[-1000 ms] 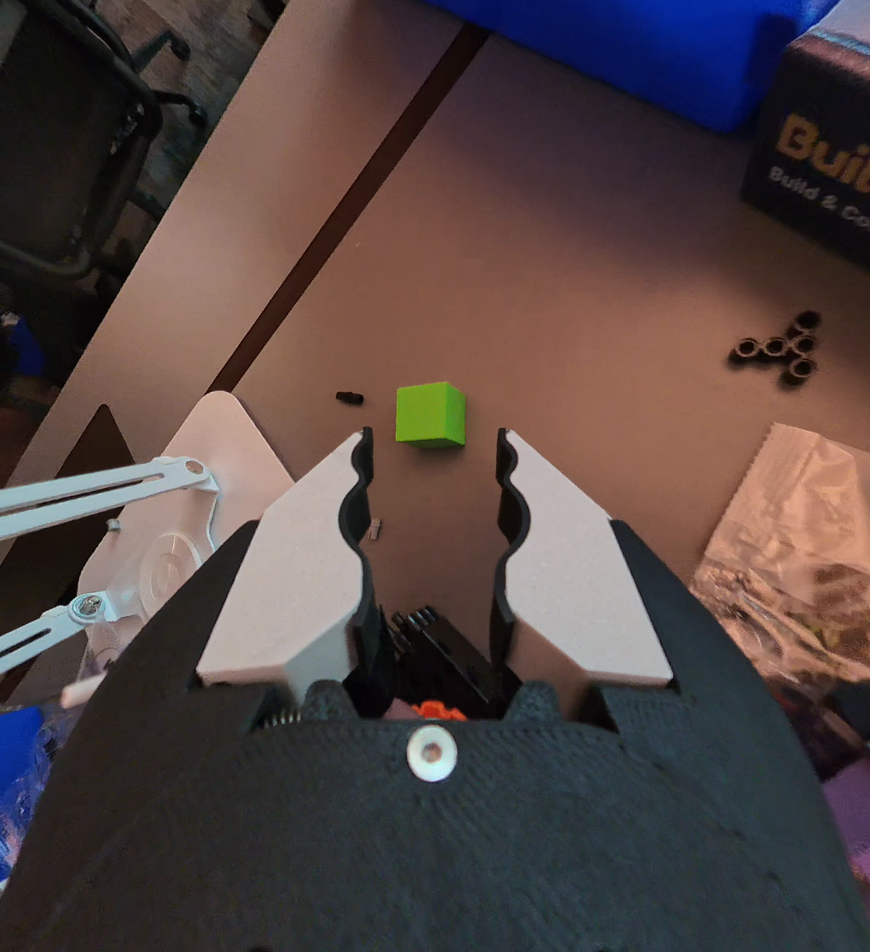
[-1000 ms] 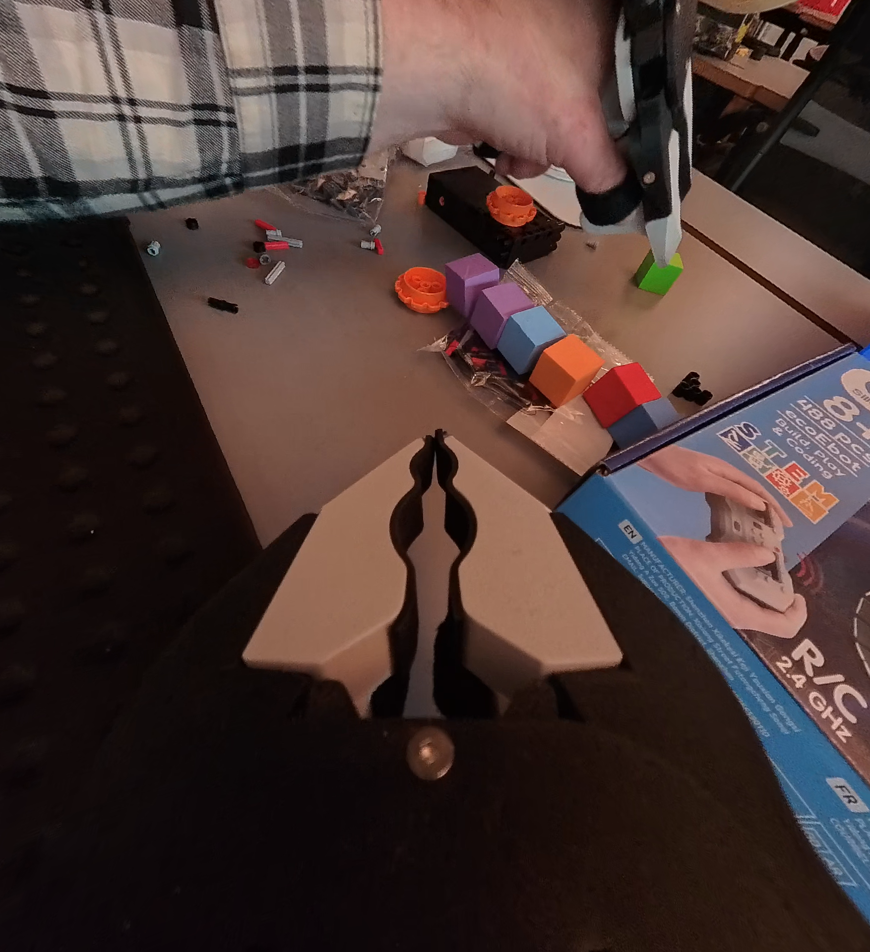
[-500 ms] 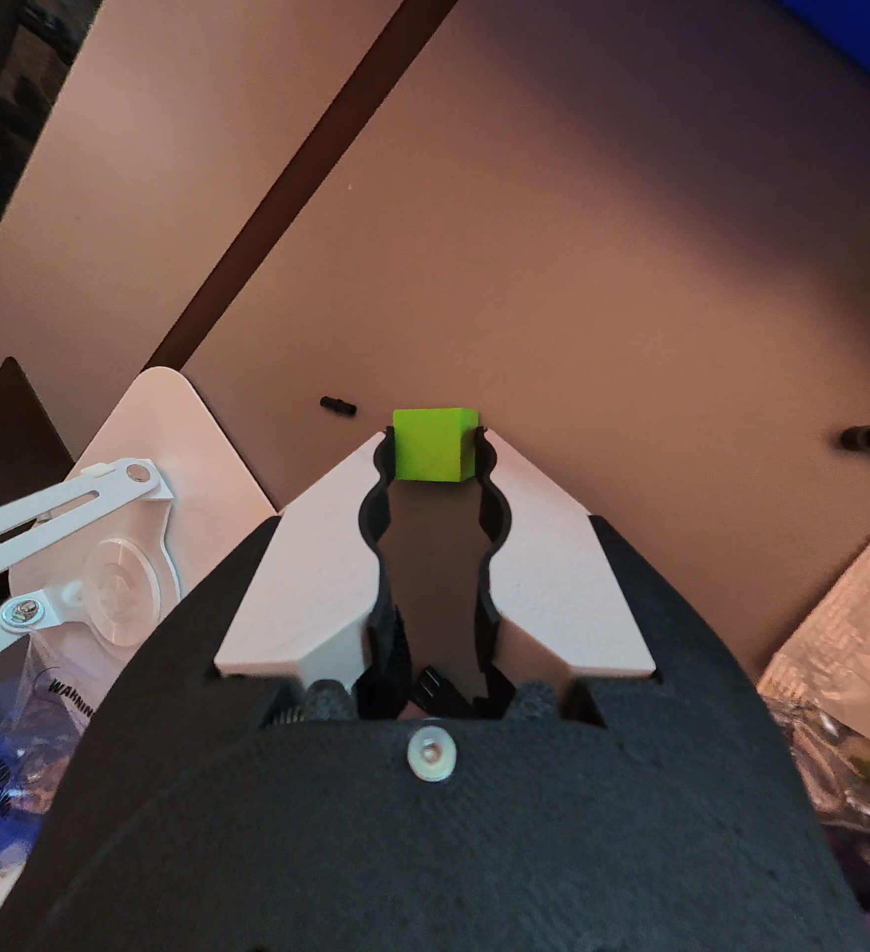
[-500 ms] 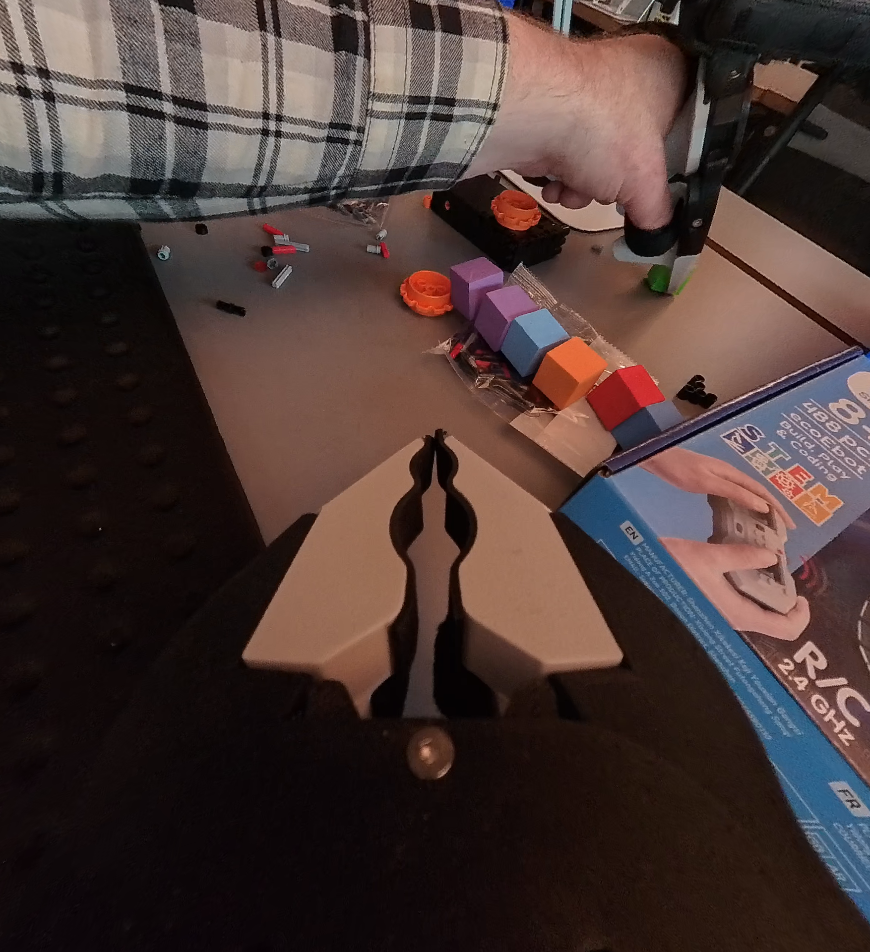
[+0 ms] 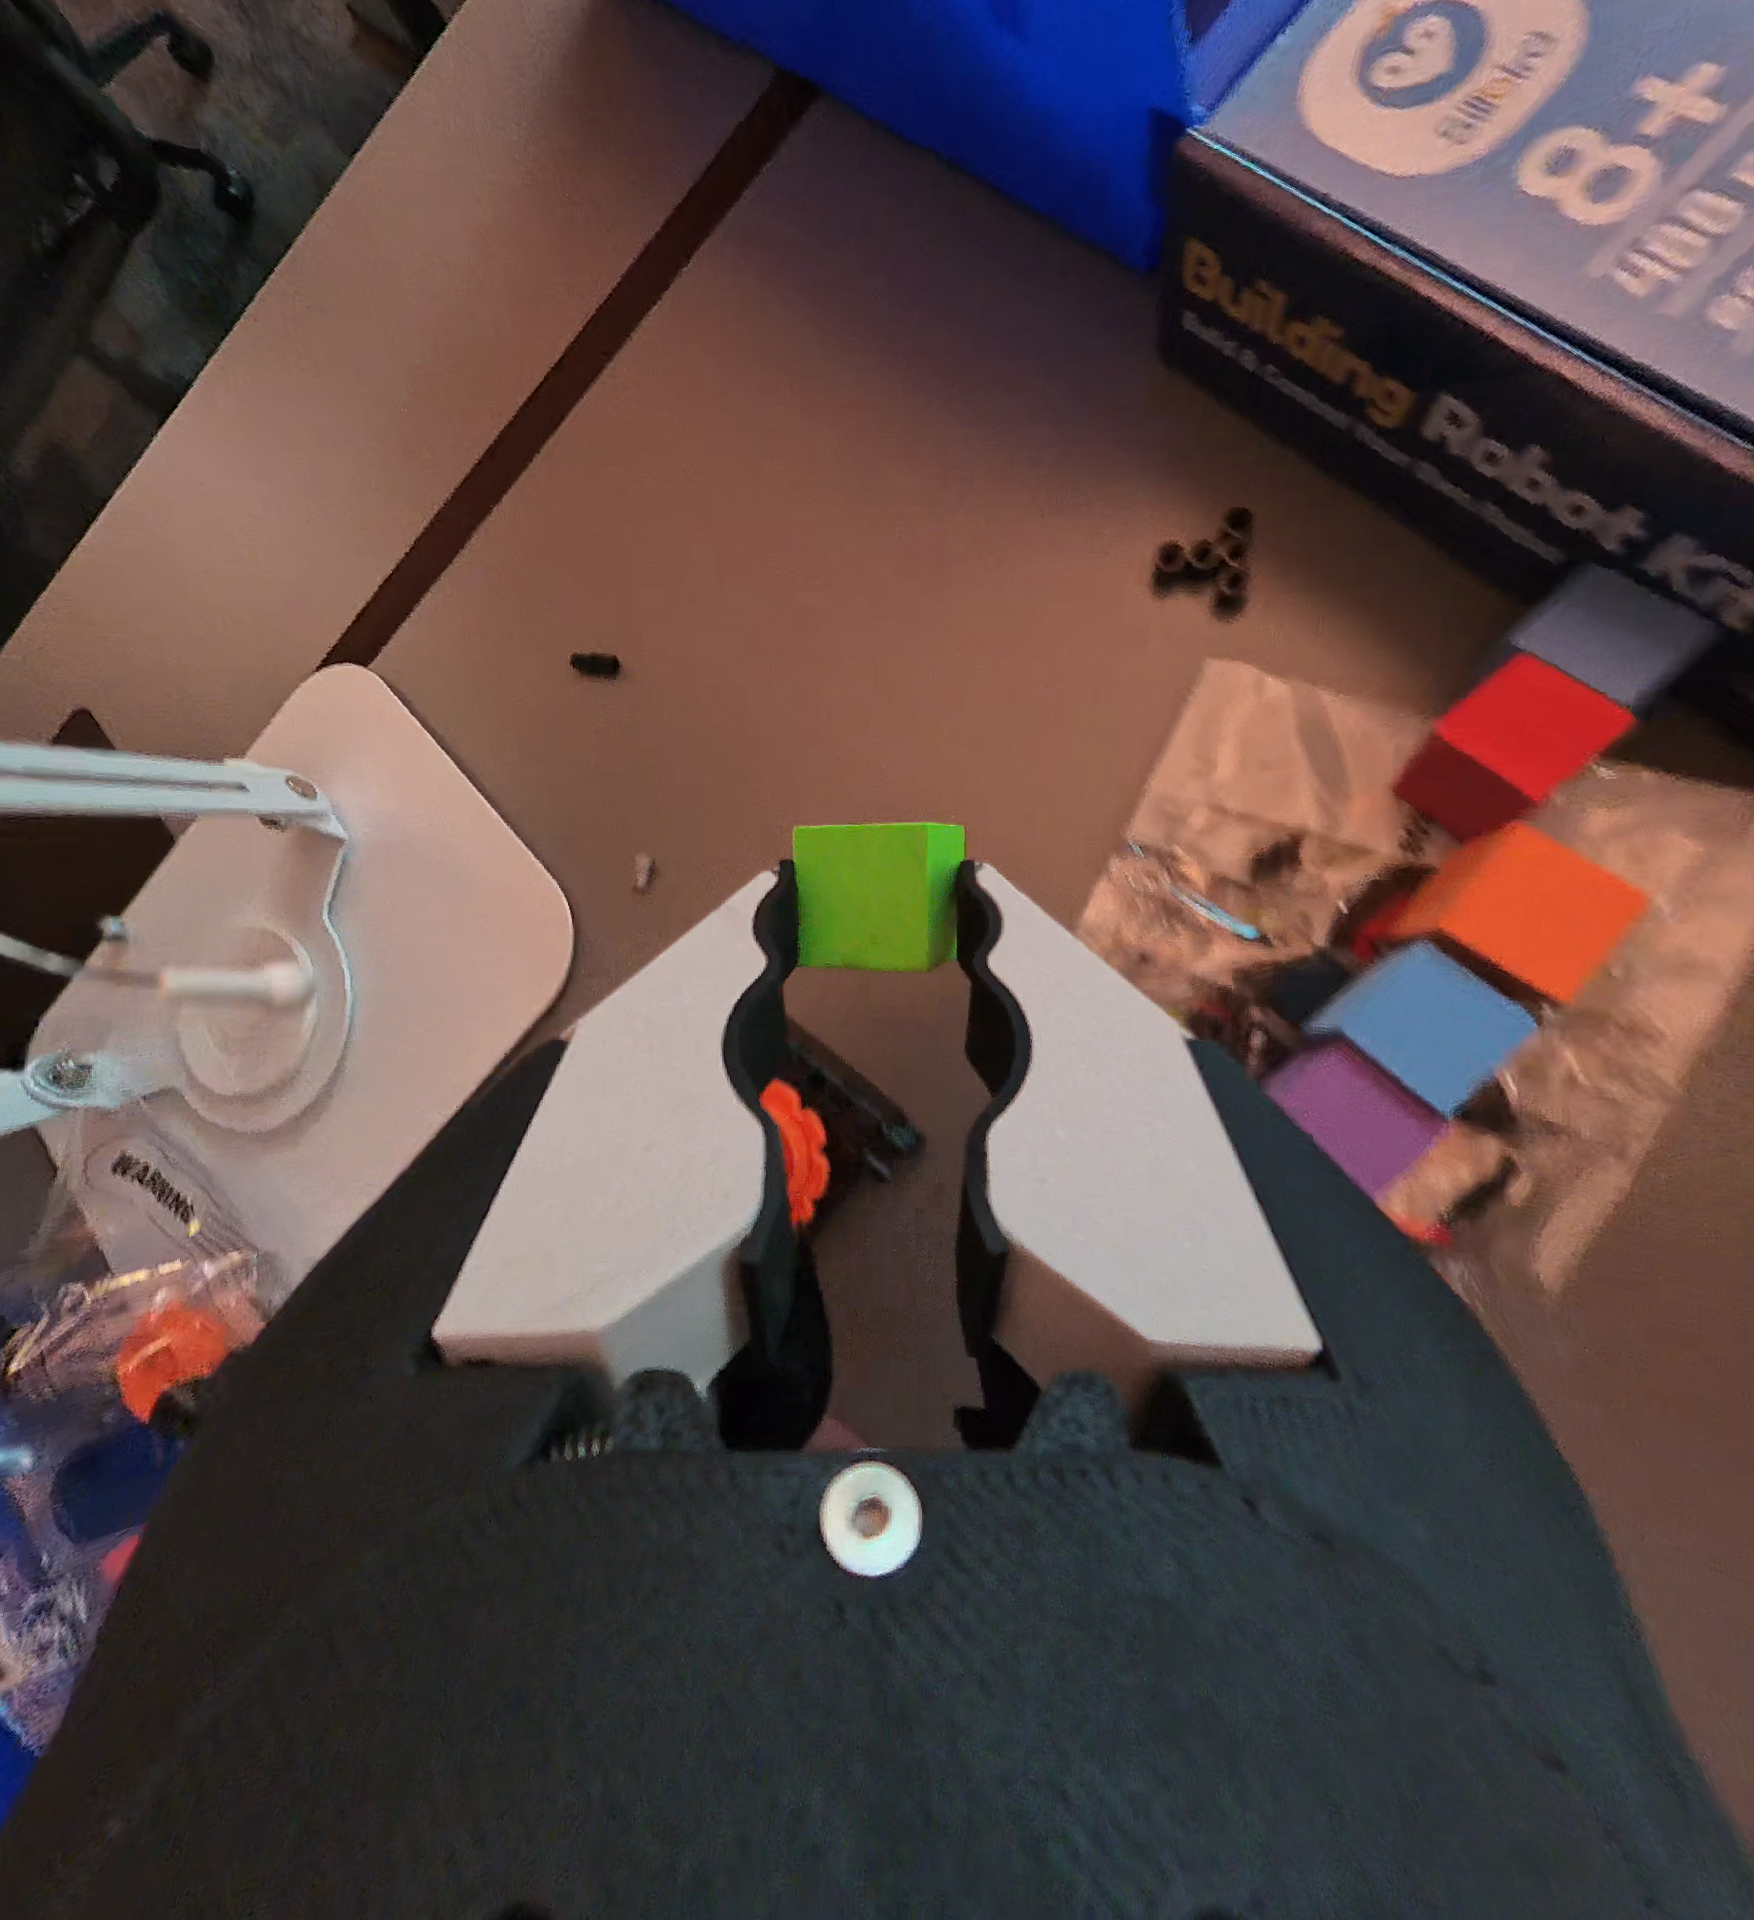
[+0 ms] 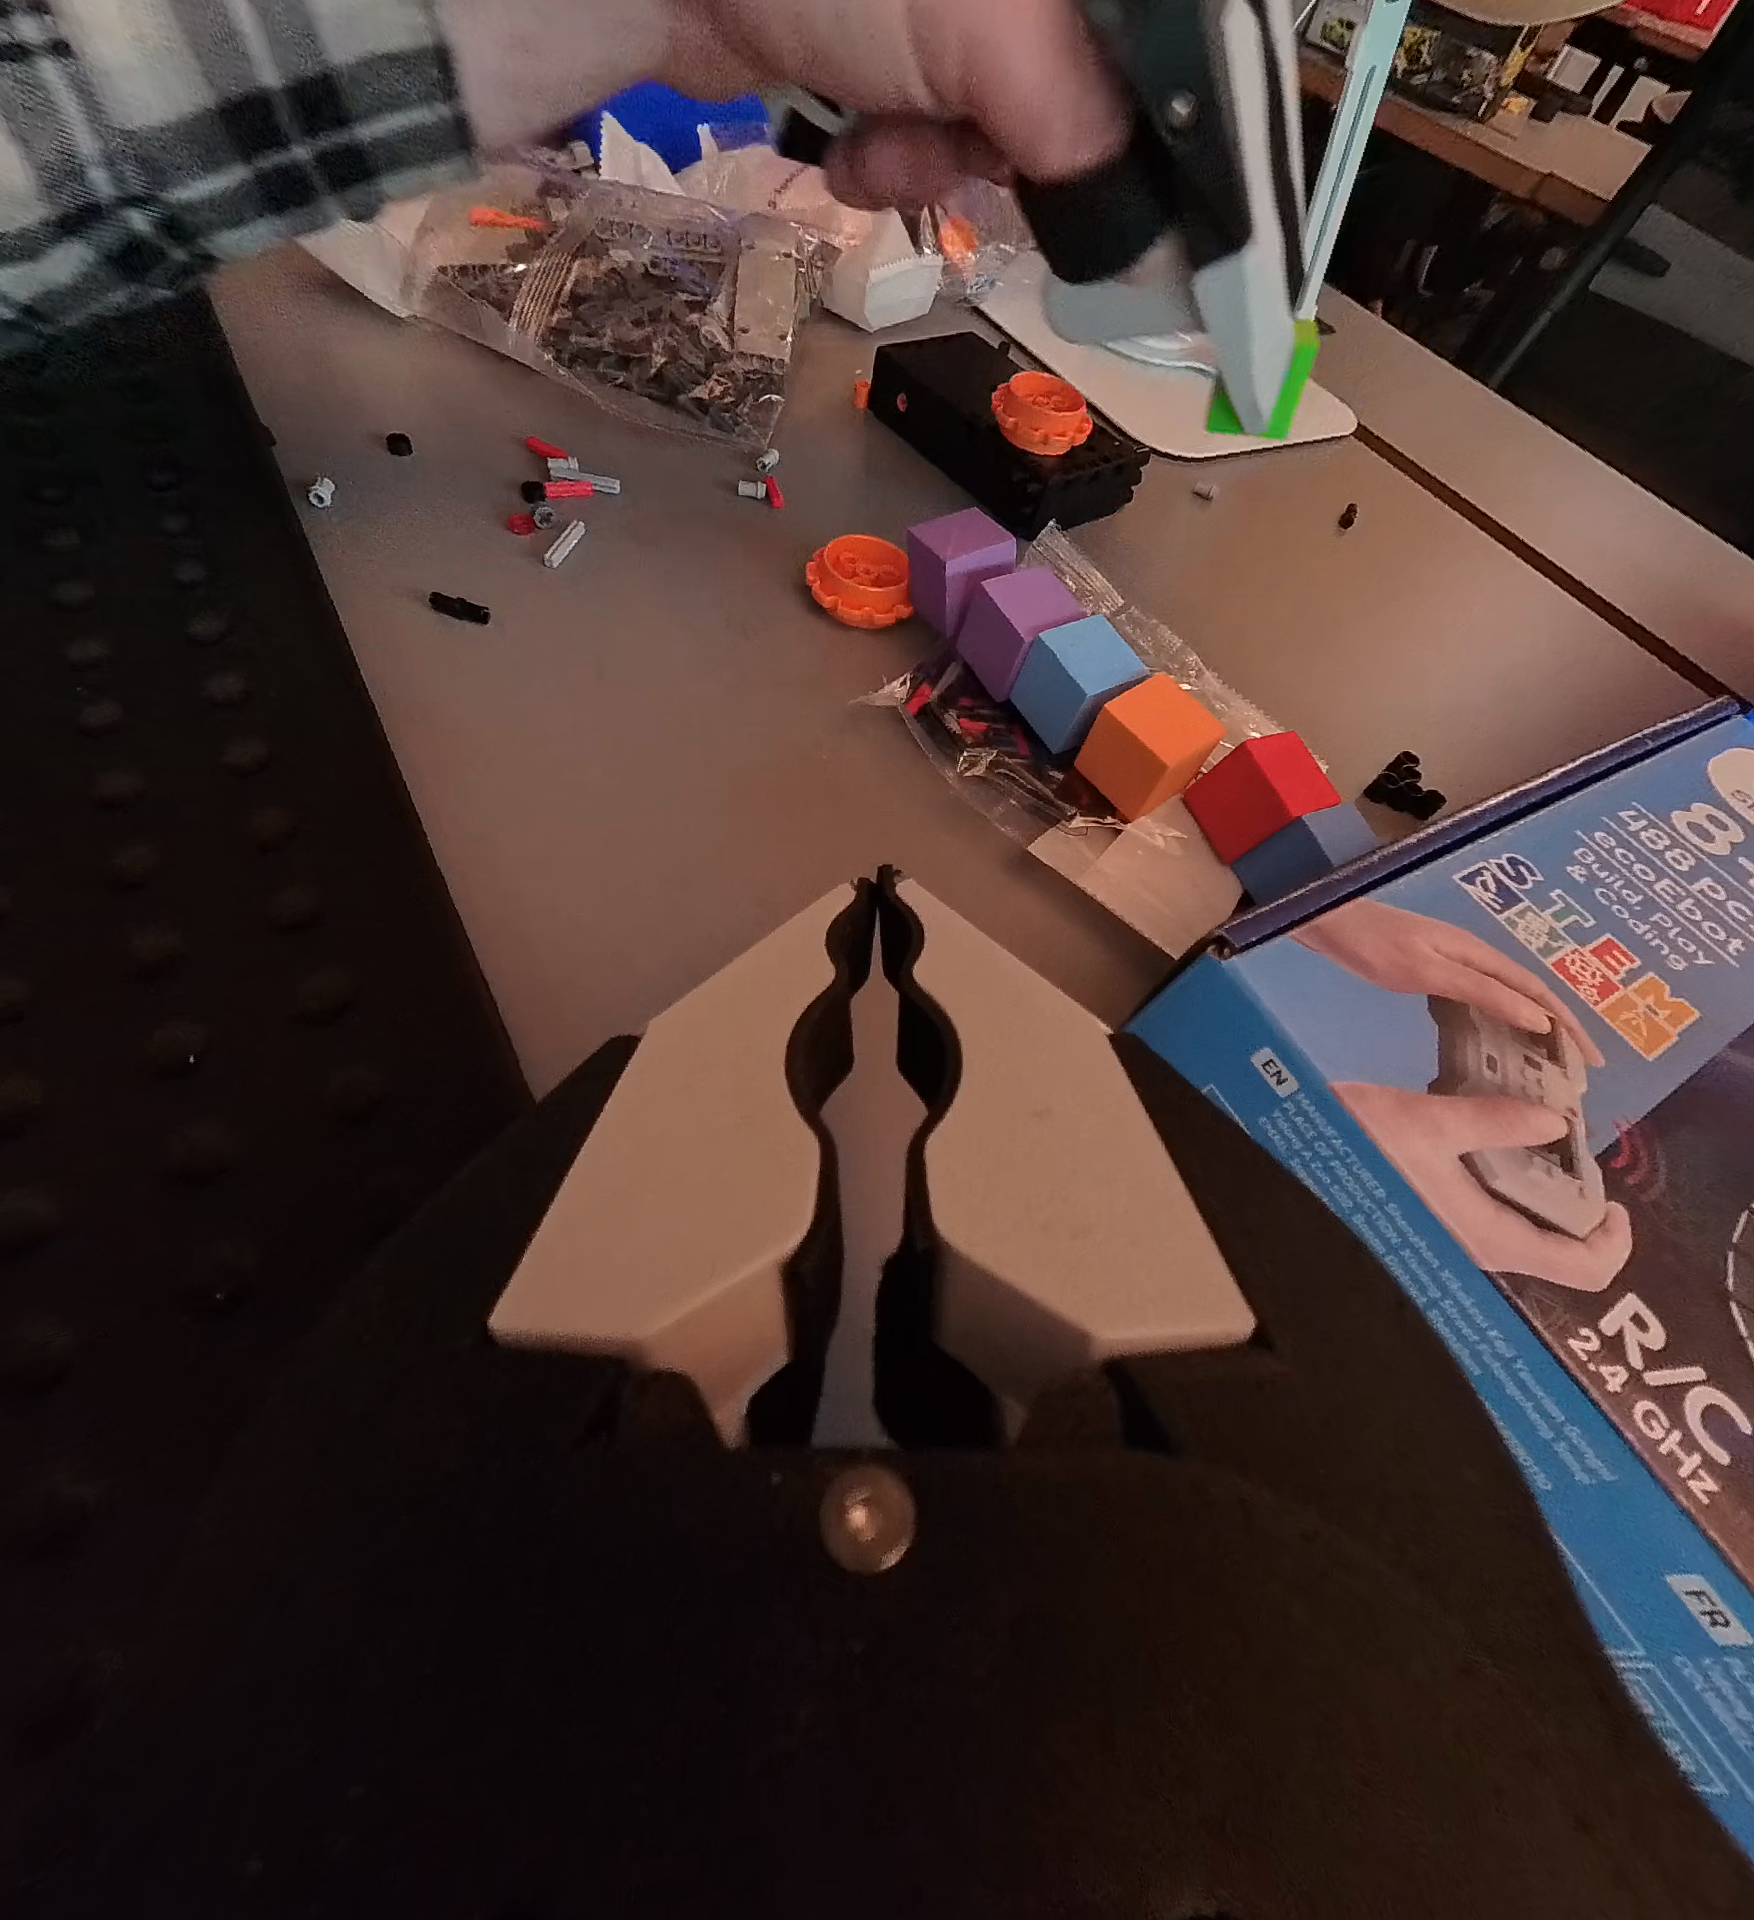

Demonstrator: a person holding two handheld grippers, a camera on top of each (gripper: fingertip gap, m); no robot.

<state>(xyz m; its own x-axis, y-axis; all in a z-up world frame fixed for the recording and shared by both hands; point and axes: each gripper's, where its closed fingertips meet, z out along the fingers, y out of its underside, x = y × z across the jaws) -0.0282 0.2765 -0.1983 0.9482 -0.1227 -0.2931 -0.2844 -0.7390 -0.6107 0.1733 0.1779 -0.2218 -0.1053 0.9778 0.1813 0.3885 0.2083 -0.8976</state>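
Left wrist view: the left gripper [image 5: 875,902] is clamped on a green cube [image 5: 873,899] at its fingertips, above the table [image 5: 956,436]; a row of coloured cubes [image 5: 1507,914] lies to the right.

Right wrist view: the right gripper [image 6: 878,883] has its tips together, empty, near a blue box [image 6: 1579,1091]. Far right, the green cube [image 6: 1268,390] hangs raised in the other gripper.

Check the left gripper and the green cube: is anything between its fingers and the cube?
Nothing visible. The left gripper has the green cube clamped directly between its fingertips, pads touching both side faces. The right wrist view shows the cube lifted clear of the table. The right gripper is shut and empty.
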